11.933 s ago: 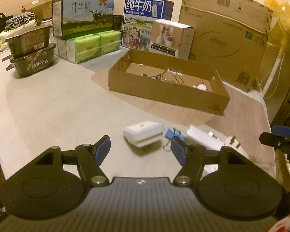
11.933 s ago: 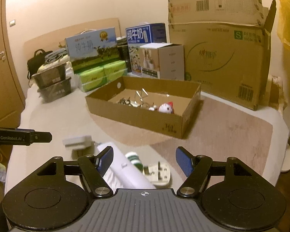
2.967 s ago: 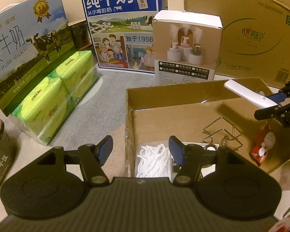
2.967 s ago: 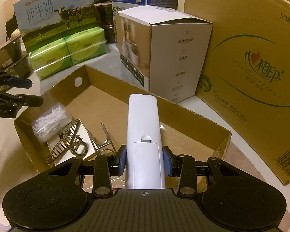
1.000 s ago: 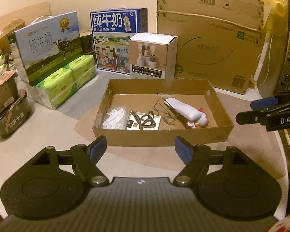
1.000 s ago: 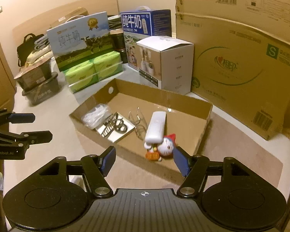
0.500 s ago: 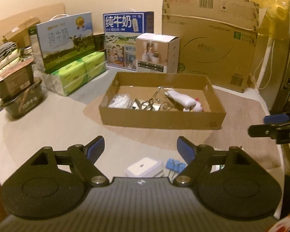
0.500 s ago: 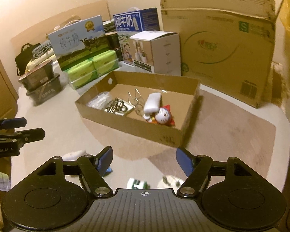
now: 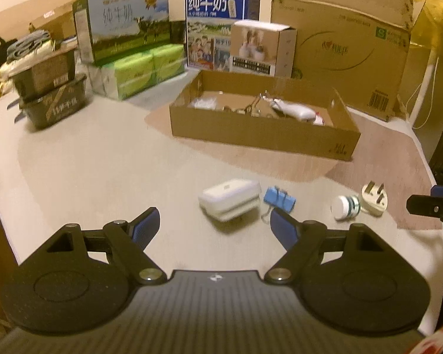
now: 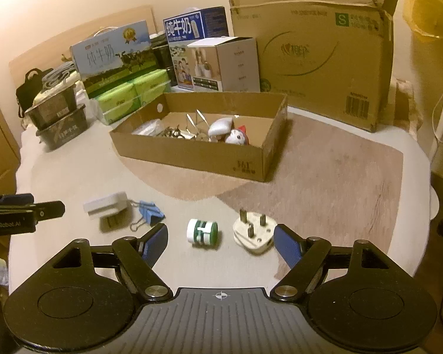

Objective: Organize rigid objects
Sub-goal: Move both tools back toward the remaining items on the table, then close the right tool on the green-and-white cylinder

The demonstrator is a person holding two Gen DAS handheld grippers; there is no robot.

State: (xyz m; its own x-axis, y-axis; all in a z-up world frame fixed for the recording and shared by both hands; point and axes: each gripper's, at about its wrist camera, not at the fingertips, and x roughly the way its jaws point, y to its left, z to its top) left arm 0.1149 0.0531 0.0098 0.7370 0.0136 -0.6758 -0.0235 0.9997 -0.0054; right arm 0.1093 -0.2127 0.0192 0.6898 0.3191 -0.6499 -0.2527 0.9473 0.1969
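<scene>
Four loose items lie in a row across the lower middle of both views: a white charger (image 9: 229, 199), a blue clip (image 9: 279, 201), a green-and-white roll (image 10: 202, 231) and a white plug (image 10: 253, 230). The box (image 9: 262, 132) sits above them at centre frame, already holding a remote (image 10: 220, 126), a toy and some wire pieces.

The left gripper (image 9: 212, 225) is empty, jaws spread wide, with the charger just above the gap. The right gripper (image 10: 220, 243) is also empty; its jaws have just been opening, and nothing is between them, though the roll and plug lie just ahead.

The step looks like the next pickup. The left should centre on the charger and close across its narrower sides. The clip lies just beside the charger, so the right-hand finger needs to slip between them. The right should pick one target, roll or plug, not straddle both.
</scene>
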